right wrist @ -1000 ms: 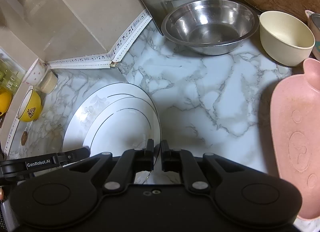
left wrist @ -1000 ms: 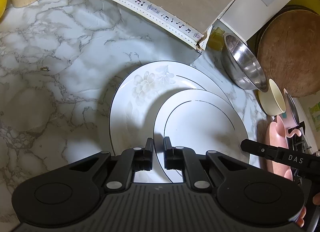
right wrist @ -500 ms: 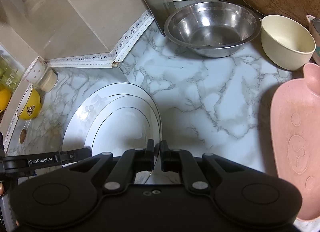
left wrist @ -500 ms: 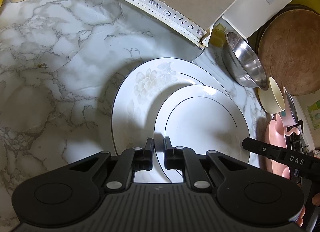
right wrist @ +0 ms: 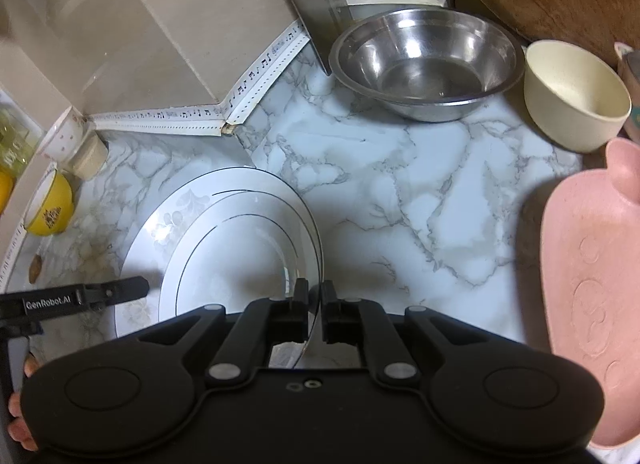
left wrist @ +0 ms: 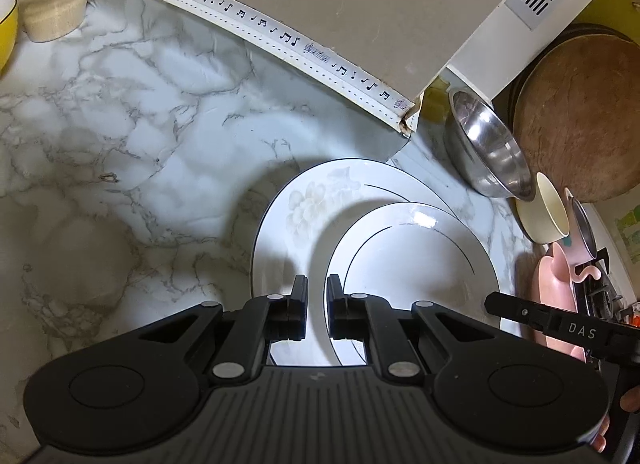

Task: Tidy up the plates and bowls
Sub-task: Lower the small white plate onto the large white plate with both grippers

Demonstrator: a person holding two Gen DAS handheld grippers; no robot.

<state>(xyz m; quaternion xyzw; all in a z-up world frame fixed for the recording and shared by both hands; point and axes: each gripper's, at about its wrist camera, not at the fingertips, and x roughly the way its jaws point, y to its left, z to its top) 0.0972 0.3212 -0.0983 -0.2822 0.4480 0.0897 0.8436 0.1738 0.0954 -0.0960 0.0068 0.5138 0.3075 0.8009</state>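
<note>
White dark-rimmed plates (left wrist: 404,260) — stacked, both grippers (left wrist: 317,300) (right wrist: 314,304) pinching their rims.

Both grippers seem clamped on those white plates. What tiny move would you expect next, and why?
Probably opening both grippers. The left gripper and right gripper pinch opposite rims, and the smaller white plate already seems to lie on the larger flowered plate on the marble counter.

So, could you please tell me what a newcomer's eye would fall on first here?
Two stacked white plates, the smaller plate on the larger plate, sit mid-counter, with both grippers' fingers closed on their near rims. Behind them a steel bowl shines, and a pink dish lies right.
</note>
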